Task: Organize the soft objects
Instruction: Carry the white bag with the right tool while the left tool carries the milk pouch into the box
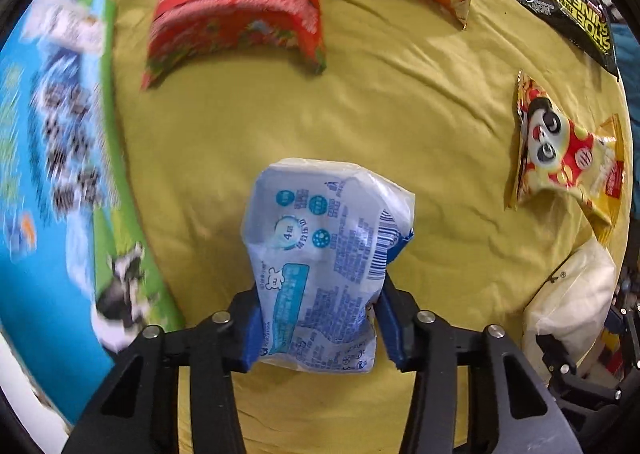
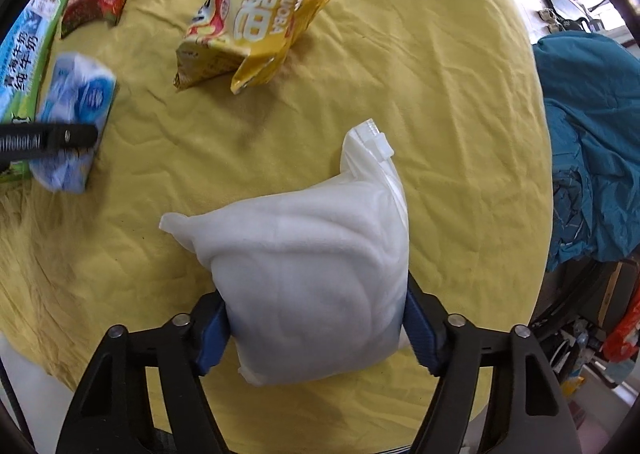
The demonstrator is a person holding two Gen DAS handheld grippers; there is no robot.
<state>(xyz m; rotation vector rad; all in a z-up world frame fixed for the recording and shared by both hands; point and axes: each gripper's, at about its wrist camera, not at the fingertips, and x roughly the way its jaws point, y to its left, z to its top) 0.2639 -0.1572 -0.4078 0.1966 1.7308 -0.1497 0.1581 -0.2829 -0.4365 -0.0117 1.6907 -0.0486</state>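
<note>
blue-padded left gripper (image 1: 320, 318) clenched on pale blue tissue pack (image 1: 320, 254), right gripper (image 2: 316, 326) pinching white cloth bag (image 2: 312, 286), both over yellow tablecloth (image 2: 400, 73), likely for sorting.

The left gripper (image 1: 318, 318) points straight down, its blue-padded jaws pressed against both sides of a white-and-blue tissue pack (image 1: 320, 254). The right gripper (image 2: 316, 330) also points down, jaws clamped on a white zip bag (image 2: 312, 278), pads touching both flanks.
</note>
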